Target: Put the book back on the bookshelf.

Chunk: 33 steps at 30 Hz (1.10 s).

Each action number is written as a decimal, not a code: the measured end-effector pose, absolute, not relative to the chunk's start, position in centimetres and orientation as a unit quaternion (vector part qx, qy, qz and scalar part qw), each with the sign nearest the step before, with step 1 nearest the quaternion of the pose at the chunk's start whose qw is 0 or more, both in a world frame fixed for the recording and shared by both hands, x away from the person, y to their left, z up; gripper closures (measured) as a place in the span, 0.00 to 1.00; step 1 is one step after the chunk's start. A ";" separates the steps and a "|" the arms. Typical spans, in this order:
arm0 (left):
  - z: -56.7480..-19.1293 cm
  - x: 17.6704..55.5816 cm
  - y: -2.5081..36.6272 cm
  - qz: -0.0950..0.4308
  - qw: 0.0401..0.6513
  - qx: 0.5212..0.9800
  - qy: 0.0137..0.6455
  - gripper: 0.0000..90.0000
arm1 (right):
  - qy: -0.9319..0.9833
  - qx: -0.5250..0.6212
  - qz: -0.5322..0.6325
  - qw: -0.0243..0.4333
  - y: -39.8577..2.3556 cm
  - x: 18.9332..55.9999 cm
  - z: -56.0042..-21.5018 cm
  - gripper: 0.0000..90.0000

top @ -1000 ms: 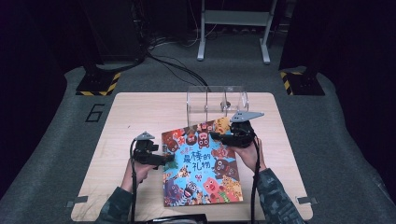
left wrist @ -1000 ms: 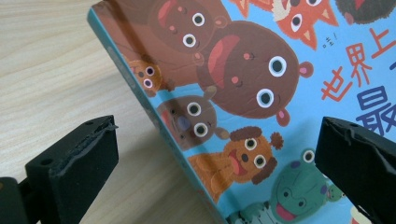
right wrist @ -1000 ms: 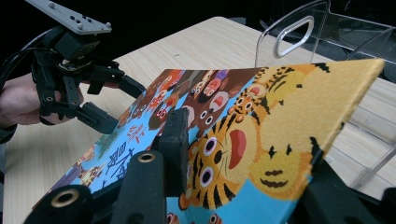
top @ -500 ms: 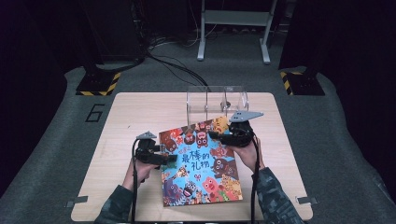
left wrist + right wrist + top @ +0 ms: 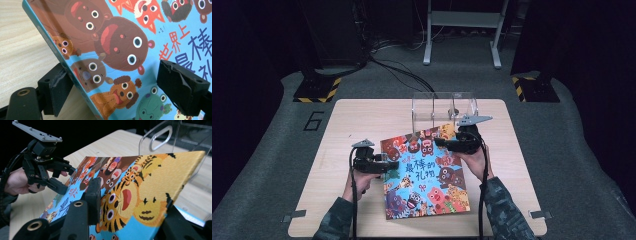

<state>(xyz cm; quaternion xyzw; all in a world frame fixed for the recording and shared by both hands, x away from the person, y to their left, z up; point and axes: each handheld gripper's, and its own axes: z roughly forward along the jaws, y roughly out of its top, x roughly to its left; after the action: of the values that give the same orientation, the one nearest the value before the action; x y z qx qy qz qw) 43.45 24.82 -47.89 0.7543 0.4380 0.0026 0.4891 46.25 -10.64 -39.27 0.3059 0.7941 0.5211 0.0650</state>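
Lifting the picture book (image 5: 426, 172) with two grips

Right hand-held gripper (image 5: 447, 143) is clamped on the cover; left hand-held gripper (image 5: 388, 163) has just been closing, jaws apart around the edge; squeeze gently.

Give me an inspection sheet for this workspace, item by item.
Surface: pale wooden table, bare around the work.
Job's things: picture book, its far edge raised; clear acrylic rack behind it.
Clutter: nothing seen.
Claws: right claw shut on the book's far corner; left claw straddles the book's left edge, jaws just closing, one pad not yet on the cover.
Cables: one trails from each claw; more on the floor behind.
Surroundings: dark carpet, metal stand.
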 end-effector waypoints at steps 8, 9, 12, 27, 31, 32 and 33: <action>-47.7 43.3 25.1 0.007 0.497 0.750 0.436 0.22 | 0.794 0.325 0.513 0.039 -10.9 46.7 -39.4 0.70; -47.7 43.3 25.2 0.009 0.499 0.749 0.437 0.23 | 0.793 0.327 0.513 0.037 -10.9 46.8 -39.4 0.70; -47.4 43.3 25.3 0.017 0.496 0.753 0.432 0.25 | 0.792 0.327 0.514 0.036 -10.9 46.8 -39.3 0.70; -46.1 42.8 25.8 0.047 0.508 0.752 0.417 0.32 | 0.797 0.321 0.511 0.020 -10.9 47.1 -38.3 0.70; -45.6 42.7 25.9 0.056 0.508 0.753 0.414 0.33 | 0.797 0.319 0.512 0.020 -10.9 47.1 -37.9 0.70; -45.5 42.6 25.9 0.061 0.509 0.753 0.412 0.34 | 0.798 0.315 0.513 0.023 -10.9 47.0 -37.7 0.70; -45.3 42.5 26.0 0.063 0.508 0.755 0.410 0.34 | 0.797 0.315 0.515 0.022 -10.9 47.0 -37.6 0.70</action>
<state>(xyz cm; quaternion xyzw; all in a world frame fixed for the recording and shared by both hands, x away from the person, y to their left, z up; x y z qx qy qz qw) 42.52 25.96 -45.30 0.7547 0.4097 0.0633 0.5085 46.96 -10.89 -37.60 0.3147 0.7973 0.5146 0.0222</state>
